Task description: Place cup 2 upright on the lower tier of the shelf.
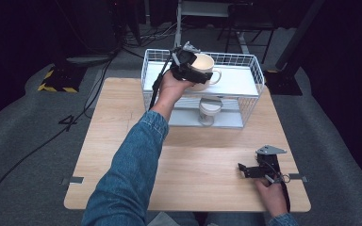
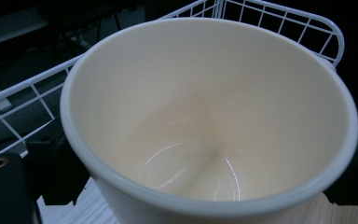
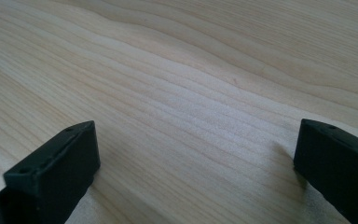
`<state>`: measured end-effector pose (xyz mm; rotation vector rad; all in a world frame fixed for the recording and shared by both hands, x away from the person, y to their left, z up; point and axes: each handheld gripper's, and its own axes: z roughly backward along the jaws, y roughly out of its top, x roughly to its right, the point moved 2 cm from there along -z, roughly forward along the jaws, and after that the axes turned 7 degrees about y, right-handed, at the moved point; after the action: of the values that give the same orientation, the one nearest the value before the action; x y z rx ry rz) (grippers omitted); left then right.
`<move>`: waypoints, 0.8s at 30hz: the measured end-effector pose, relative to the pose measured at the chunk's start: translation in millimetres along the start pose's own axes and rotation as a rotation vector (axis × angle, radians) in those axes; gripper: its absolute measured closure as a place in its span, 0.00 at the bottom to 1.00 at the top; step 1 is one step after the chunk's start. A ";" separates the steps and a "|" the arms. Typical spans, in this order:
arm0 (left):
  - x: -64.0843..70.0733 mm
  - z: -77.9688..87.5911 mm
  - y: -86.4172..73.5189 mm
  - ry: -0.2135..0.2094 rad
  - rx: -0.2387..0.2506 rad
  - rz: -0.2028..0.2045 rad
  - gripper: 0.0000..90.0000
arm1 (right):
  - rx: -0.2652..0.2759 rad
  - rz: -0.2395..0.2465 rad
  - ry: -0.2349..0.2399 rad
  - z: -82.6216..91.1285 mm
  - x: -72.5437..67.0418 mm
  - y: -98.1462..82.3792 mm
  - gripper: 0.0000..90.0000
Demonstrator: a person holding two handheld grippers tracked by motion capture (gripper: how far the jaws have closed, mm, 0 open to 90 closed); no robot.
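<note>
Mug (image 1: 203, 70): cream one, clamped in the left claw (image 1: 185, 63) and held over the top shelf of the white wire rack (image 1: 252, 70), handle pointing away from the claw toward the right end of the rack.
Left claw: closed on the mug's body from the side; in the left gripper view the open mouth of the mug (image 2: 205, 116) sits right between the jaws, empty inside, tilted a bit.
Second cup (image 1: 209, 109): white, standing on the rack's lower shelf, below and just right of the left claw.
Right claw (image 1: 253, 170): down low on the wooden table (image 1: 122, 122), near the front right corner, well apart from the rack.
Right claw jaws: spread wide, holding nothing, just bare table (image 3: 191, 93) between them.
</note>
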<state>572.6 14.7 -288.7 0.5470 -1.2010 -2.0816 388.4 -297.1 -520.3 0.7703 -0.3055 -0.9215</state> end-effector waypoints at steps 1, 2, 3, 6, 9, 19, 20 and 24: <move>0.1 -1.2 0.1 0.002 0.001 0.001 0.10 | 0.000 0.000 0.000 0.0 0.0 0.0 0.00; 0.3 -2.5 0.1 0.002 -0.001 0.004 0.10 | 0.000 0.000 0.000 0.0 0.0 0.0 0.00; -0.2 -3.4 0.0 0.004 -0.005 0.002 0.10 | 0.000 0.000 0.000 0.0 0.0 0.0 0.00; -1.6 -5.5 -0.6 0.003 -0.007 0.009 0.10 | 0.000 -0.001 0.000 0.0 -0.1 0.0 0.00; -1.4 -7.8 -1.3 0.000 -0.013 0.014 0.10 | 0.000 0.000 0.000 0.0 0.0 0.0 0.00; -1.3 -10.0 -2.4 0.025 -0.011 0.012 0.09 | 0.000 0.000 0.000 0.0 0.0 0.0 0.00; -1.3 -10.0 -2.4 0.027 -0.010 0.015 0.09 | 0.000 0.000 0.000 0.0 0.0 0.0 0.00; -1.8 -10.0 -2.2 0.052 -0.011 0.020 0.09 | 0.000 0.000 0.000 0.0 -0.1 0.0 0.00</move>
<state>579.5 10.9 -295.5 0.5782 -1.1596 -2.0434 388.4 -297.1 -520.3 0.7705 -0.3051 -0.9219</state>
